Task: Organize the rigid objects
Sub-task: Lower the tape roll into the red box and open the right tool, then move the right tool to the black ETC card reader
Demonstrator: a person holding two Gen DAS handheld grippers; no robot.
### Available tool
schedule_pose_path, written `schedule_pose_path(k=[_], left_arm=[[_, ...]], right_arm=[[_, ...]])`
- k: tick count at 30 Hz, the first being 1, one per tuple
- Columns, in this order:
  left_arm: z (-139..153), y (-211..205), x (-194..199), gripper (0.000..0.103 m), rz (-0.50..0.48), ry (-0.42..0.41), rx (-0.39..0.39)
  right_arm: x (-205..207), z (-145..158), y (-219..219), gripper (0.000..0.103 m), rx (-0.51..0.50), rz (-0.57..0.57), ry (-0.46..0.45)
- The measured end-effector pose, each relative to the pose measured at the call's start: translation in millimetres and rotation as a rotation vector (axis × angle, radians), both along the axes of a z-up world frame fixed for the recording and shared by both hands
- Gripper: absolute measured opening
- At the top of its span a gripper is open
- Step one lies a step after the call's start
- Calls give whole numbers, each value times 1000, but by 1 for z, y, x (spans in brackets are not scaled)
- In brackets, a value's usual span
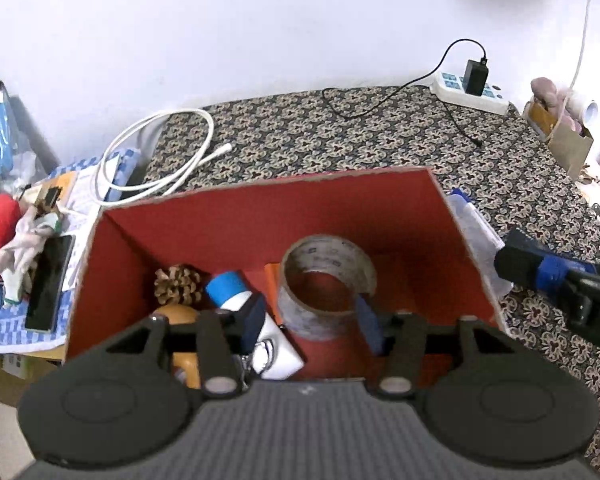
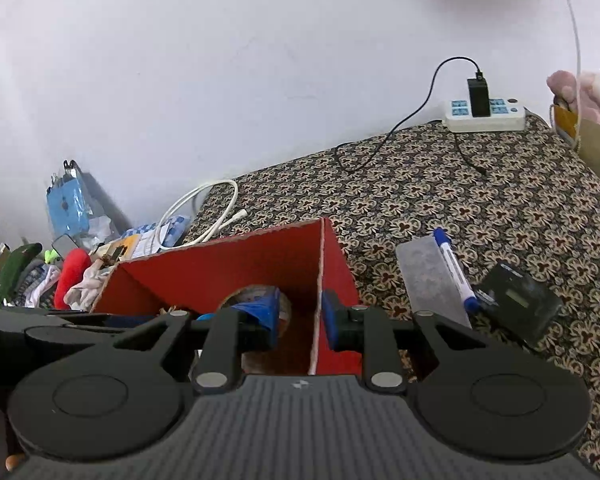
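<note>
One patterned tabletop (image 1: pixel 340 136) carries everything, set against a white wall.

Red cardboard box (image 1: pixel 260 216): open-topped, near the front edge and the biggest thing on the cloth. The rigid items sit inside, on its floor.

Left gripper (image 1: pixel 312 320): hangs over the box, tilted down into it. Jaws stand well apart and the pads grip nothing. The tape roll lies below, by the right-hand finger.

Right gripper (image 2: pixel 300 316): off the box's right side, above the right wall. Jaws stand only narrowly apart, and the wall shows through the gap. Nothing held.

Tape roll (image 1: pixel 324 252): clear packing tape, tilted on edge at mid-box, leaning on an orange flat piece (image 1: pixel 272 280).

Black device (image 2: pixel 520 300): small display on top, on the cloth right of the box.

Power strip (image 1: pixel 468 94): far corner, black adapter plugged in.

Pine cone (image 1: pixel 178 284): left part of the box, just beside a blue-capped white tube (image 1: pixel 224 284).

Marker (image 2: pixel 454 268): blue cap, outside the box on its right, along the edge of a translucent flat lid (image 2: pixel 428 276).
</note>
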State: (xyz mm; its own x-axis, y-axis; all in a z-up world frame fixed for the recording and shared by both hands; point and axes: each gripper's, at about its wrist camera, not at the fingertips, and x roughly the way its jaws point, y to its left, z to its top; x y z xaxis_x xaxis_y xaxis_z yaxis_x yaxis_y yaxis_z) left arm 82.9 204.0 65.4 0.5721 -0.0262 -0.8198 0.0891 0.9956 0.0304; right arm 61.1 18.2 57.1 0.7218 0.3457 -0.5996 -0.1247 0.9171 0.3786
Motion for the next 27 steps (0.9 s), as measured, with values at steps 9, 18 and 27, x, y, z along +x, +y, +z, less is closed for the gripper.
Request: schedule_pose_path(k=[9,18,27], left_arm=[[17,-36,-14,62,51,-49,30],[37,-90,-29,73,58,-119,73],[36,-159,-45,73,-81,-147,-4]], right_arm=[[-8,-3,-34,6,26,21,7],[-3,-7,-86,7,61,89,37],[2,-34,-144,7,53,94,117]])
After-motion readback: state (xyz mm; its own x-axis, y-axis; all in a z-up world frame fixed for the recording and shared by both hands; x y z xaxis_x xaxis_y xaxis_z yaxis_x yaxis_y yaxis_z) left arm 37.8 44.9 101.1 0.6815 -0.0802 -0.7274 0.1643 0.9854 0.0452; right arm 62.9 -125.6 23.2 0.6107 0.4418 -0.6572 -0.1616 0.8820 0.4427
